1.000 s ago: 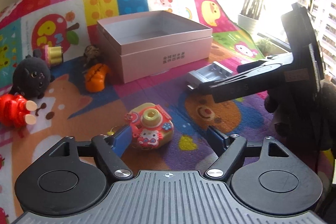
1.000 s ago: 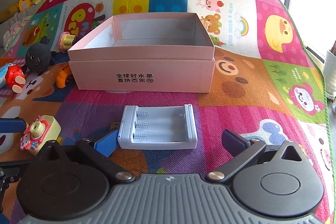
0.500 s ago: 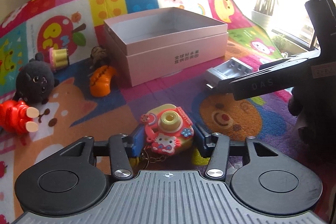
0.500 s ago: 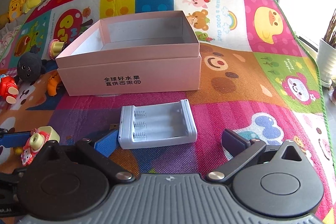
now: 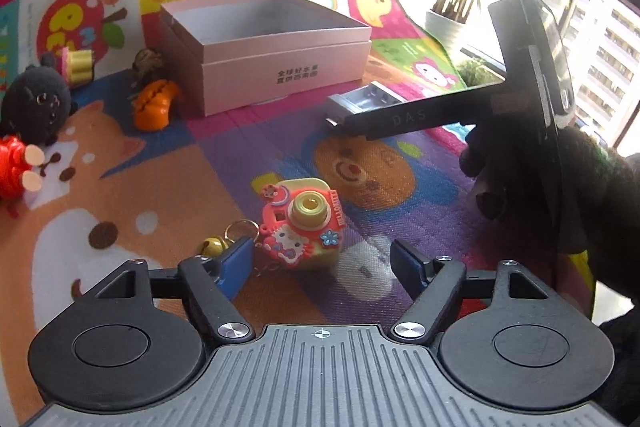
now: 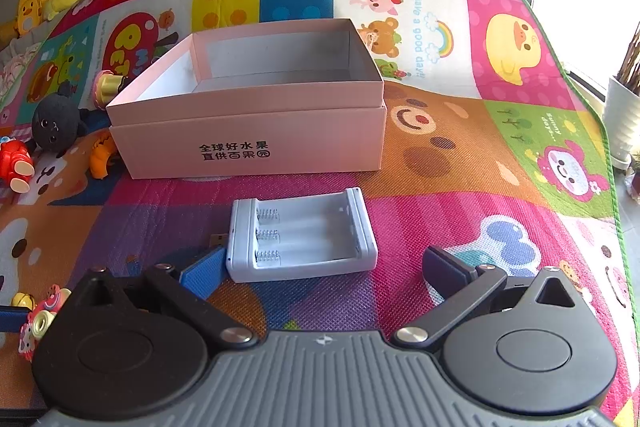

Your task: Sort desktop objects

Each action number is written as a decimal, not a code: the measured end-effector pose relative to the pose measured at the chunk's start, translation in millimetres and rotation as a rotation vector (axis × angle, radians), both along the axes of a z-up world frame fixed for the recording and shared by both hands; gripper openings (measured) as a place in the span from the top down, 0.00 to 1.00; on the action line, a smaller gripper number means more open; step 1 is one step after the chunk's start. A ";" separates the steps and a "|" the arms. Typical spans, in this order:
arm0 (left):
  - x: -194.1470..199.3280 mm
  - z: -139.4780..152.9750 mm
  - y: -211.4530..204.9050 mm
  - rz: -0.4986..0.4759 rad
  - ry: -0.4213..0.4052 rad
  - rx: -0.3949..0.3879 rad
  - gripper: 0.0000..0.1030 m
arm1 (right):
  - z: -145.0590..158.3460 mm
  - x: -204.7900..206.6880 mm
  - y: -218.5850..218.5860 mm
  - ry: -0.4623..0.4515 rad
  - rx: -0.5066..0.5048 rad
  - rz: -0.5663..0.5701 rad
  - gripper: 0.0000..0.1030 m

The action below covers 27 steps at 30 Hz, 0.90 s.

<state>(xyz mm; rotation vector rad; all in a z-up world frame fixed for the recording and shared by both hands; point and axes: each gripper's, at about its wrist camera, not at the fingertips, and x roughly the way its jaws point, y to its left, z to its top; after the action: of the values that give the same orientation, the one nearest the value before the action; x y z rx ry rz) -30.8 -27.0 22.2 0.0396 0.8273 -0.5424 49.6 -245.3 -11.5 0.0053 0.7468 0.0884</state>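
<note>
While my left gripper (image 5: 322,259) hangs over the play mat (image 5: 120,227), its jaws have just been opening and now stand apart, with the toy camera (image 5: 302,223) lying on the mat between them; the left blue pad looks to be just beside the camera's side, though I cannot tell whether it touches, and the right pad is clear of it. I take the pink box (image 5: 272,55) as my landmark: it sits open-topped on the mat, beyond the camera. Left of the box, reading from the far edge inward, I see a red toy (image 5: 16,167), a black plush (image 5: 34,107), a small yellow spool (image 5: 78,67) and an orange toy (image 5: 154,103), the last lying just beside the box's left front corner. A little gold bell (image 5: 214,246) on a ring lies at the camera's left, nearer me than the box. In front of the box, toward its right end, lies the grey battery holder (image 6: 302,237), flat on the mat with its slots facing up. My right gripper (image 6: 324,267) is released around that holder: the left pad is at the holder's left end, the right pad well apart from it. Right of the box the mat lies bare to its green edge, with a white plant pot (image 6: 622,123) beyond.
</note>
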 end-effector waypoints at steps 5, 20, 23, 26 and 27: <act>-8.7 8.4 10.9 0.064 0.000 -0.018 0.11 | 0.2 -2.2 -0.7 -0.005 0.000 -0.014 0.00; 34.4 -6.7 2.1 0.057 0.061 -0.115 0.03 | -0.3 -1.2 -1.2 0.002 0.001 -0.023 0.00; 39.7 -7.4 -9.1 0.036 0.016 -0.041 0.03 | -0.5 -1.0 -1.8 0.001 0.004 -0.024 0.00; 33.7 -11.4 -17.4 0.014 -0.046 0.097 0.03 | -0.4 -0.9 -2.1 0.003 0.007 -0.023 0.00; 31.5 -14.2 -16.8 0.022 -0.067 0.161 0.02 | -0.4 -0.7 -2.4 0.003 0.009 -0.019 0.00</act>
<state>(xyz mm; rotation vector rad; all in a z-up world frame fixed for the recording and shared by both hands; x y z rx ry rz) 0.7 -43.8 8.0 0.1951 0.8033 -0.4505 48.8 -247.7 -11.8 0.0211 0.7489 0.0735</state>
